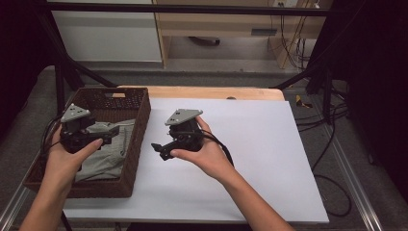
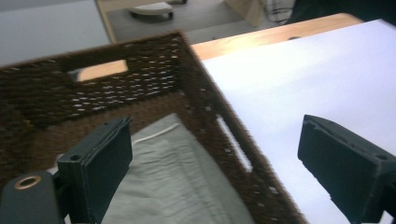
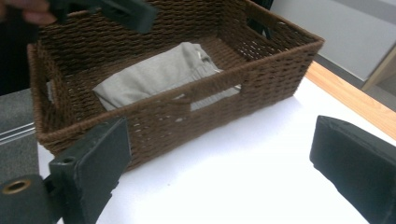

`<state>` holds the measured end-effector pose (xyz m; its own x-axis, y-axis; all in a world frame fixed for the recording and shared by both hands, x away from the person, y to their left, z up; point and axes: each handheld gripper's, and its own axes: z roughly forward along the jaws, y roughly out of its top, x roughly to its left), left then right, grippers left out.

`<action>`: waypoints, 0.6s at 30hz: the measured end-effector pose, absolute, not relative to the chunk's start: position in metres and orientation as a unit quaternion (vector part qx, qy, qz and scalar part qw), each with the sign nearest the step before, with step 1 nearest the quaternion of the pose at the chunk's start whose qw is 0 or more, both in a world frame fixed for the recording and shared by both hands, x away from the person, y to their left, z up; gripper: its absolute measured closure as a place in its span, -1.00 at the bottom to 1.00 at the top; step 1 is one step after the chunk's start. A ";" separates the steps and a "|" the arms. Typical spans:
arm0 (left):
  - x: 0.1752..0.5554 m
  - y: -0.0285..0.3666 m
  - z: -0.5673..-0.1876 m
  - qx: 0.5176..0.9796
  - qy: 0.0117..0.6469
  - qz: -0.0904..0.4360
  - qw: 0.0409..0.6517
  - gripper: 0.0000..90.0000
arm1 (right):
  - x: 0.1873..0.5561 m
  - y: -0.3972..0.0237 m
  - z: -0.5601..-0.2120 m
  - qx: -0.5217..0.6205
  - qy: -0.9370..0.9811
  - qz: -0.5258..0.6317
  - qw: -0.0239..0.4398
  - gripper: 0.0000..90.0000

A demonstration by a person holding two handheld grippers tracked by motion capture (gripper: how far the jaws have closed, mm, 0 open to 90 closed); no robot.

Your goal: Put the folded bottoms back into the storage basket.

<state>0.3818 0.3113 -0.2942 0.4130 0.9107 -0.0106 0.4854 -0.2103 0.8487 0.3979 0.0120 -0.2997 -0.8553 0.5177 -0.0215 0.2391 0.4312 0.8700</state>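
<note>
A brown wicker basket (image 1: 140, 126) stands at the table's left with a folded grey-green cloth (image 1: 108, 155) lying in it. A hand holds my left gripper (image 1: 108, 135) over the basket, above the cloth. In the left gripper view its jaws stand wide open (image 2: 219, 175), with the basket's right wall (image 2: 219, 126) and the cloth (image 2: 173, 177) below them. My right gripper (image 1: 161, 150) hovers over the white sheet just right of the basket, pointing at it. Its jaws are open (image 3: 224, 175) and hold nothing; ahead are the basket (image 3: 159, 116) and the cloth (image 3: 154, 74).
A white sheet (image 1: 250, 159) covers most of the wooden table (image 1: 211, 92). One jaw of the left gripper (image 3: 126, 11) hangs over the basket's far corner in the right gripper view. Cables (image 1: 332, 115) trail on the floor to the right, past black frame legs.
</note>
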 end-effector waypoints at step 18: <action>0.371 0.306 -0.304 0.737 0.460 0.256 0.424 -0.78 | 0.405 -0.010 -0.299 0.255 0.818 0.491 0.157 -0.88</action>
<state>0.3707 0.3058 -0.3042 0.4456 0.8951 -0.0136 0.4612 -0.2165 0.8605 0.4054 -0.0096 -0.2994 -0.8212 0.5706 -0.0060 0.2633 0.3881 0.8832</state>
